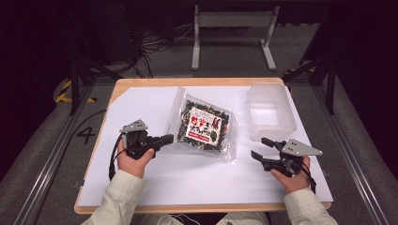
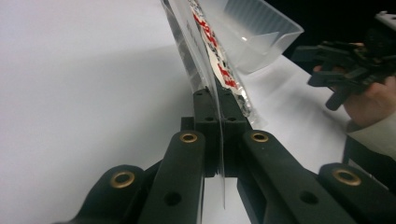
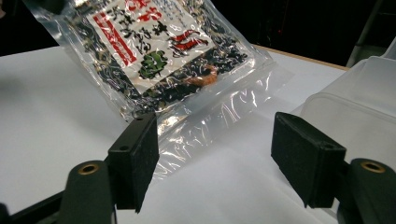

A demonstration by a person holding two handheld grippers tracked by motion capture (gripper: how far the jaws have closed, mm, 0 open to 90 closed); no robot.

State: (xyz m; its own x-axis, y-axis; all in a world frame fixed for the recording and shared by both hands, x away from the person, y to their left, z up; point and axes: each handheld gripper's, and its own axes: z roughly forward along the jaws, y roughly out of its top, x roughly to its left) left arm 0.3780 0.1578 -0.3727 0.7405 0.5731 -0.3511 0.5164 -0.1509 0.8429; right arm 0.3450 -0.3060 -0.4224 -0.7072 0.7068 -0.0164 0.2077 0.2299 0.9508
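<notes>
- Left gripper [image 1: 165, 139] is clamped on the edge of the clear snack bag [image 1: 202, 124]; the left gripper view has the film pinched flat between the two black jaws, which meet on it with no gap.
- Right gripper [image 1: 259, 147] holds nothing, its jaws spread wide with bare white sheet between them.
- From above, the snack bag lies mid-table on the white sheet [image 1: 141, 110], its left edge at the left gripper's tips and its right corner near, but apart from, the right gripper.
- Beyond the right gripper, close to the bag's far right corner, stands a translucent plastic tub [image 1: 271, 111].
- Seen along the left gripper, the bag [image 2: 212, 46] rises edge-on from the jaws as a thin, steep sheet, which the high view does not convey; that view also catches the tub [image 2: 261, 37] behind it and the right gripper [image 2: 327, 70] in its hand off to the side.
- Looking out from the right gripper [image 3: 215, 154], the bag [image 3: 163, 60] faces the lens, tilted up at its far side, with red and white printed label and dark contents legible; its lower clear margin touches the sheet just ahead of the jaws.
- Both forearms, in pale sleeves, come in from the table's near edge; the left hand [image 1: 133, 157] wraps its gripper, which points toward the bag, and the right hand [image 1: 292, 174] angles its gripper inward toward the bag's corner.
</notes>
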